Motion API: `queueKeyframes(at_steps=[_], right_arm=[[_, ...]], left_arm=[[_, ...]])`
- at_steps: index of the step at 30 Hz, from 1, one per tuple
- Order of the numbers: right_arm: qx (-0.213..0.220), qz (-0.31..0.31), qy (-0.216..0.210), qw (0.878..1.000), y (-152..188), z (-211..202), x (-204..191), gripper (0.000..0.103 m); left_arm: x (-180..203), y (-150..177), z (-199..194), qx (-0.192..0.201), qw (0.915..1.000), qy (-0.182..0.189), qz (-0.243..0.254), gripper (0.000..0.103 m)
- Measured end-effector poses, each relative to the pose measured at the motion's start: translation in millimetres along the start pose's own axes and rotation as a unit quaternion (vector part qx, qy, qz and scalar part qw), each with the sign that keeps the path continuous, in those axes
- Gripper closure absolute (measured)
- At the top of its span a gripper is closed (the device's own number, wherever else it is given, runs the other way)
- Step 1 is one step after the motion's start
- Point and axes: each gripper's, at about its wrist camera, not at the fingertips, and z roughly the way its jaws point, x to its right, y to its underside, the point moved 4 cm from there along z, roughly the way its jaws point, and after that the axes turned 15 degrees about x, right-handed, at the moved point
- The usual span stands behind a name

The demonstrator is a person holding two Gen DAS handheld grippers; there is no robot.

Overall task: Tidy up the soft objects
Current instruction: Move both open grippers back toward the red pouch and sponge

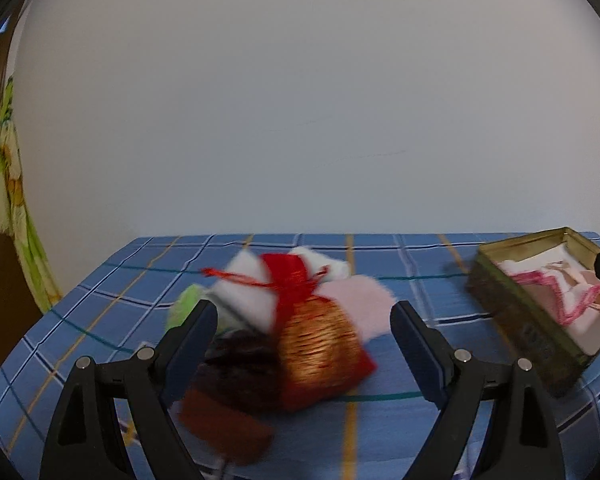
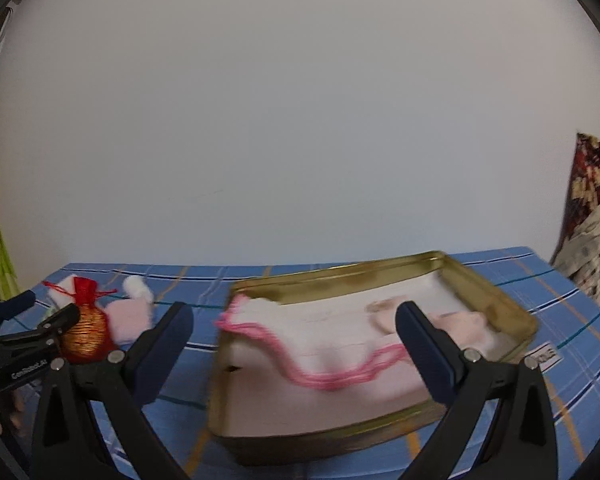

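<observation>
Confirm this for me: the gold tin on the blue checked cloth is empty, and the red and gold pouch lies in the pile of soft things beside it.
Not quite: the gold tin is not empty. The right wrist view shows a white cloth with pink edging lying inside it. The rest holds: the red and gold pouch lies in the pile beside the tin on the blue checked cloth.

A heap of small soft pouches and pads (image 1: 300, 320) lies toward the blue checked surface's (image 1: 380, 420) left edge; the open gold metal tin (image 2: 500, 300), holding a pink-trimmed white cloth (image 2: 320, 344), sits near its right edge.

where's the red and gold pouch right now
The red and gold pouch lies on the blue checked cloth in the middle of the soft pile, straight ahead of the open left gripper, left of the tin.
</observation>
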Motion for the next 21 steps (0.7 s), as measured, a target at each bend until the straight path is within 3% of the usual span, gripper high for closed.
queueKeyframes(at_steps=[7, 21], right_arm=[[-0.023, 0.001, -0.054, 0.998, 7, 11, -50, 0.0], [-0.113, -0.004, -0.156, 0.981, 31, 55, -151, 0.004]], left_arm=[[-58, 6, 12, -0.024, 0.9986, -0.038, -0.027, 0.013], [-121, 3, 33, -0.02, 0.9932, -0.096, -0.063, 0.013]])
